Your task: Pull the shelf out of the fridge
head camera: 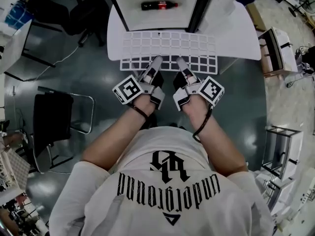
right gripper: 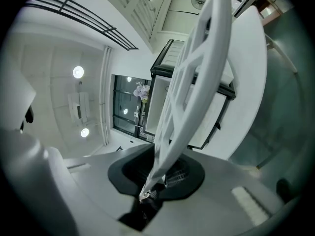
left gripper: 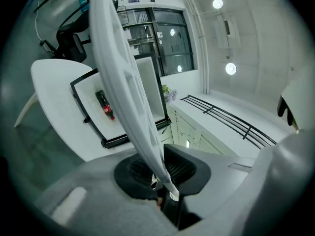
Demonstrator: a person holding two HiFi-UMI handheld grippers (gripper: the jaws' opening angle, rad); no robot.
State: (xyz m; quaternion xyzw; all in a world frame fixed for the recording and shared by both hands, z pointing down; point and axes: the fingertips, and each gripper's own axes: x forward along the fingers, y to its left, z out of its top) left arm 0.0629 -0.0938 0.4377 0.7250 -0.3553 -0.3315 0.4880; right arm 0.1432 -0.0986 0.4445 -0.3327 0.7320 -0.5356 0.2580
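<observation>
The white grid shelf (head camera: 170,50) lies flat on the round white desk (head camera: 241,38), in front of the open fridge (head camera: 118,9). Its far edge is at the mouth of the fridge, and its near edge reaches out a little over the rim of the desk, toward the person. Inside the fridge a dark bottle (head camera: 159,5) with a red label lies on its side.

The left gripper (head camera: 156,61) and the right gripper (head camera: 181,63) are side by side at the near edge of the shelf, close to its middle. In the left gripper view the fingers are narrow and press on a thin white bar of the shelf from both sides. The right gripper view shows the same: its fingers are nearly together and hold the edge of the shelf.

A black chair (head camera: 54,122) stands on the dark floor, well apart to the left.
</observation>
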